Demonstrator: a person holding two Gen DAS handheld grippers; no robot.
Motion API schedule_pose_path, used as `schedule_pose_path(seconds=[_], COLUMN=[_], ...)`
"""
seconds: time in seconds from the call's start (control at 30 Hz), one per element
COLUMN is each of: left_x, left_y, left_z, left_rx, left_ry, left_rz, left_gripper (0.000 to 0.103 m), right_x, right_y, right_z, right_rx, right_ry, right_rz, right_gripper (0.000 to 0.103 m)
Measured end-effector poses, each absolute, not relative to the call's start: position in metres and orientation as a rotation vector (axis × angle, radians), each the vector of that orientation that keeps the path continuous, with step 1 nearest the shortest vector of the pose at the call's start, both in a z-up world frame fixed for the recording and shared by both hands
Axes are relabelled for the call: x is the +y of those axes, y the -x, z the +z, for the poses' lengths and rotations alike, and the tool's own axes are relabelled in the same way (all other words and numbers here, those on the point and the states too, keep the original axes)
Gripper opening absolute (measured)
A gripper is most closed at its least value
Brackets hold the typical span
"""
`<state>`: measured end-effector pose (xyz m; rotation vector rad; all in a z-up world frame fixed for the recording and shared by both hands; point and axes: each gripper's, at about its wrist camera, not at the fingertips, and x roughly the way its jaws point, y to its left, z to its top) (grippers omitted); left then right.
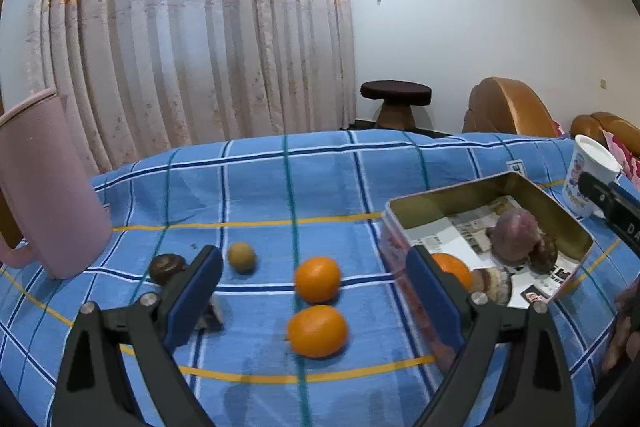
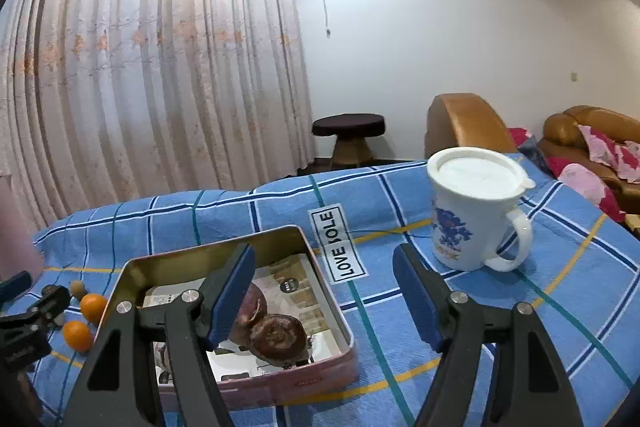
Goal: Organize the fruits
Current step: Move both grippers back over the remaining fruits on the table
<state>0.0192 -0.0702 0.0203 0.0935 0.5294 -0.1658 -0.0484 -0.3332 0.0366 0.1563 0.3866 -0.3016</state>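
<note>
Two oranges (image 1: 318, 279) (image 1: 317, 331) lie on the blue checked cloth, between the fingers of my open, empty left gripper (image 1: 316, 291). A small green-brown fruit (image 1: 242, 257) and a dark brown fruit (image 1: 166, 268) lie further left. A metal tin (image 1: 560, 211) at right holds an orange (image 1: 452, 267) and several dark fruits (image 1: 514, 235). My right gripper (image 2: 324, 295) is open and empty above the tin's (image 2: 224, 247) right edge; dark fruits (image 2: 276, 337) show inside it. The oranges (image 2: 94, 307) show at far left there.
A pink jug (image 1: 48, 195) stands at the left. A white lidded mug (image 2: 472, 211) stands right of the tin. A "LOVE SOLE" label (image 2: 338, 243) lies on the cloth. Curtain, stool and sofas are behind the table.
</note>
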Motion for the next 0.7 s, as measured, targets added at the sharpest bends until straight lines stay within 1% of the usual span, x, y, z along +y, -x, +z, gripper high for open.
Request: schedule_pose_path(seconds=[0.17, 0.7], left_x=[-0.055, -0.003], left_y=[-0.024, -0.028], left_z=[0.015, 0.008], left_rx=[0.552, 0.572], left_ry=[-0.088, -0.072], left_rz=[-0.154, -0.122], left_gripper=[0.095, 0.095], right_x=[-0.32, -0.236], right_y=[0.049, 0.044], right_z=[0.035, 0.032], right_rx=[0.403, 0.452], right_ry=[-0.153, -0.122], right_rz=[-0.291, -0.174], right_gripper=[0.073, 0.073])
